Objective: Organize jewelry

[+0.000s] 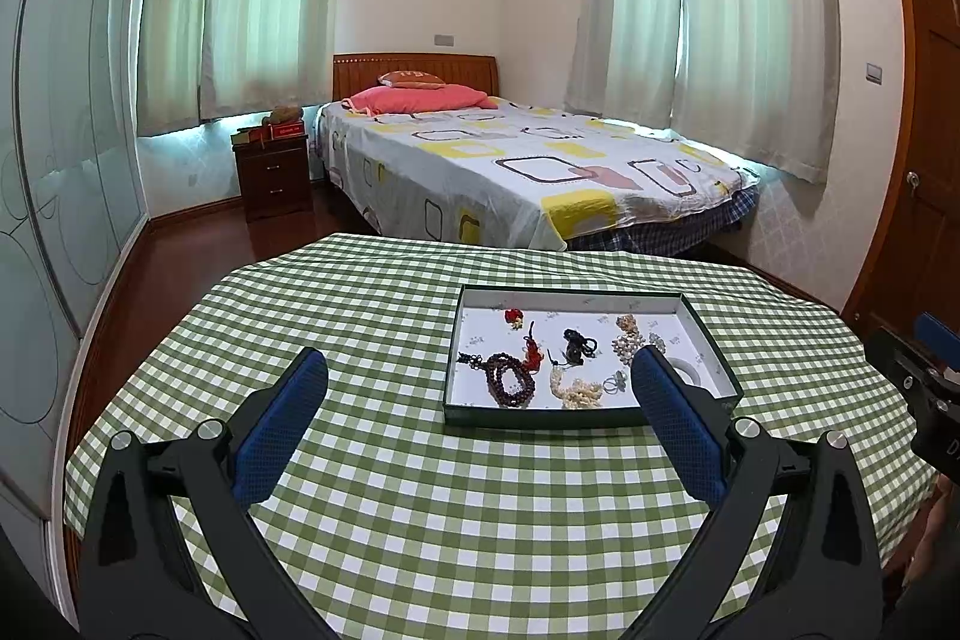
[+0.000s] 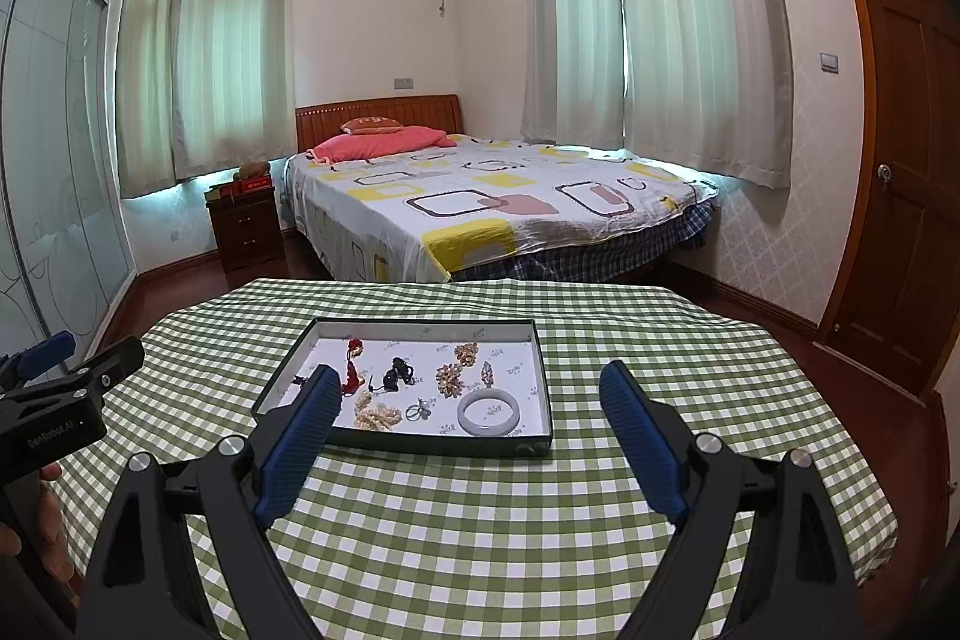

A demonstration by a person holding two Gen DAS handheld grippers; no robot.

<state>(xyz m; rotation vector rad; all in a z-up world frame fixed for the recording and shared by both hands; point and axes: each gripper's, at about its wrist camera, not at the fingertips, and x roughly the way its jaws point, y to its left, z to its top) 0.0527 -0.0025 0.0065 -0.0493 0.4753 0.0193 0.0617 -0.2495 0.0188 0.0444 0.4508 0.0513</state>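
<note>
Both the left gripper (image 1: 480, 382) and right gripper (image 2: 471, 397) are held above the checked tablecloth (image 2: 480, 520), jaws spread wide, nothing gripped. Jewelry's all kept in the dark-rimmed tray (image 2: 543, 376): white bangle (image 2: 489, 413), dark bead bracelet (image 1: 510, 379), pearl strands (image 1: 579, 391).

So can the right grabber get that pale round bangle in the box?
Probably yes. The pale round jade-like bangle lies flat in the near right corner of the shallow dark-rimmed box, nothing on it. The right gripper is open and empty, hovering just short.
</note>
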